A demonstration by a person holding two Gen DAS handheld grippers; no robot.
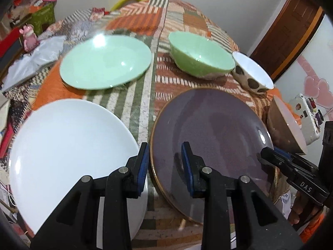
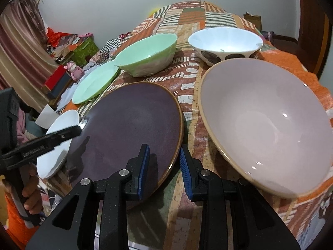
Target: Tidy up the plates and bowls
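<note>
A purple plate (image 1: 210,137) with a brown rim lies near the table's front, also in the right wrist view (image 2: 124,125). My left gripper (image 1: 165,152) is open, its jaws straddling the plate's left rim. My right gripper (image 2: 164,154) is open, its jaws straddling the plate's right rim; it also shows in the left wrist view (image 1: 270,156). A white plate (image 1: 68,150) lies at the left. A green plate (image 1: 106,62), a green bowl (image 1: 199,56) and a spotted white bowl (image 1: 251,73) stand behind. A large lilac bowl (image 2: 268,120) stands at the right.
A patterned orange and green cloth (image 1: 135,104) covers the table. A grey plastic bag (image 1: 31,62), a pink figurine (image 1: 29,37) and a green box (image 1: 43,18) sit at the far left. A brown door (image 1: 289,35) is at the right.
</note>
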